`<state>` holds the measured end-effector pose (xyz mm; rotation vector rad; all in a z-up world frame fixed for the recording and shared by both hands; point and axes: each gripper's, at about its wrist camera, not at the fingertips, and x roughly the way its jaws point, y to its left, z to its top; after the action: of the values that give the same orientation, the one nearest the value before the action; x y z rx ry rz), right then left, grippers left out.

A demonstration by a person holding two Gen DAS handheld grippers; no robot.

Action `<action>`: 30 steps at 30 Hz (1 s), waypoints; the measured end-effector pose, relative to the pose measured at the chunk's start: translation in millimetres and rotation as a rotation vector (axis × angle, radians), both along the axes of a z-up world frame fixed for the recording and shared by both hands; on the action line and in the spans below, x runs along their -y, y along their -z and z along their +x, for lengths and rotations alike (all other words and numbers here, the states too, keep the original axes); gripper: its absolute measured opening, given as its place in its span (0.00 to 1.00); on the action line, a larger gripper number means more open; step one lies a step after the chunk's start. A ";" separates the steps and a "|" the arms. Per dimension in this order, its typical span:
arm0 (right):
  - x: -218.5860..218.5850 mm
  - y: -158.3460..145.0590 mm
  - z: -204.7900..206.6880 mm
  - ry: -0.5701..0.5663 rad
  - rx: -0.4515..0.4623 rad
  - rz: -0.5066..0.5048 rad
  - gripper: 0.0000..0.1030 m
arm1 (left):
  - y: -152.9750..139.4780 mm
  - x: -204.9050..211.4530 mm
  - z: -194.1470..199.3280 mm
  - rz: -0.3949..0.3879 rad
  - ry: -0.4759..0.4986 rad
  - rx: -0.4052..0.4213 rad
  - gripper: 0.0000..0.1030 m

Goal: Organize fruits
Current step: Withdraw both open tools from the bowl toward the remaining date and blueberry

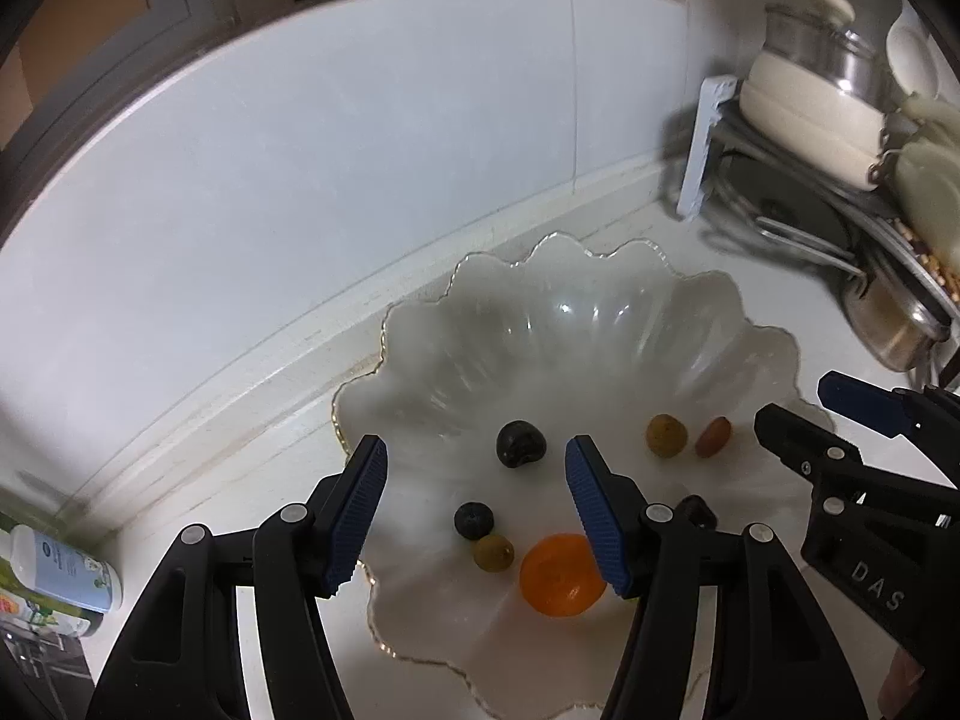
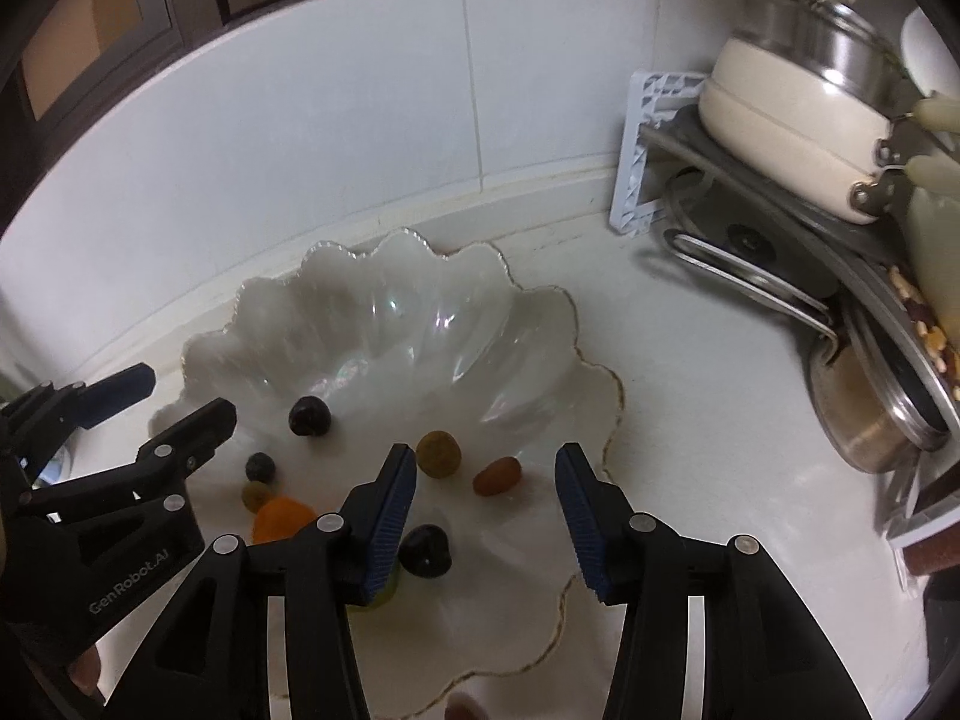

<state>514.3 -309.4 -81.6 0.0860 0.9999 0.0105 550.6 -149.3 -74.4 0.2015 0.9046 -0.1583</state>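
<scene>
A white scalloped bowl (image 1: pixel 600 324) with a gold rim stands on the counter and holds several small fruits: an orange (image 1: pixel 561 576), a dark plum (image 1: pixel 519 443), a blueberry (image 1: pixel 473 520), a green grape (image 1: pixel 493 552), a yellow-green fruit (image 1: pixel 666 435) and a reddish one (image 1: pixel 714 436). My left gripper (image 1: pixel 477 516) is open above the bowl's near side, empty. My right gripper (image 2: pixel 485 525) is open and empty over the bowl (image 2: pixel 420 312), near the reddish fruit (image 2: pixel 497 476), the yellow-green fruit (image 2: pixel 439 453) and a dark fruit (image 2: pixel 425 549). It also shows in the left wrist view (image 1: pixel 798 408).
A dish rack (image 2: pixel 654 150) with a cream pot (image 2: pixel 792 108), steel pans (image 2: pixel 870 420) and lids stands at the right. The tiled wall runs behind the bowl. A white bottle (image 1: pixel 66 570) lies at the left. The left gripper (image 2: pixel 180 396) shows in the right wrist view.
</scene>
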 end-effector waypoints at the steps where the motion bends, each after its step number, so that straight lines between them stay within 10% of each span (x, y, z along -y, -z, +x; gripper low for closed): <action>1: 0.0 -3.6 -2.5 0.002 0.010 0.001 0.48 | -2.3 -0.6 -2.3 -0.003 -0.001 0.006 0.59; 30: -18.5 -85.9 -127.9 0.066 0.248 -0.049 0.48 | -77.0 -14.6 -118.2 -0.103 0.145 0.220 0.59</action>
<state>386.3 -290.8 4.3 0.0714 0.7485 -0.0624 432.4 -134.7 2.6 0.1845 0.6608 -0.3104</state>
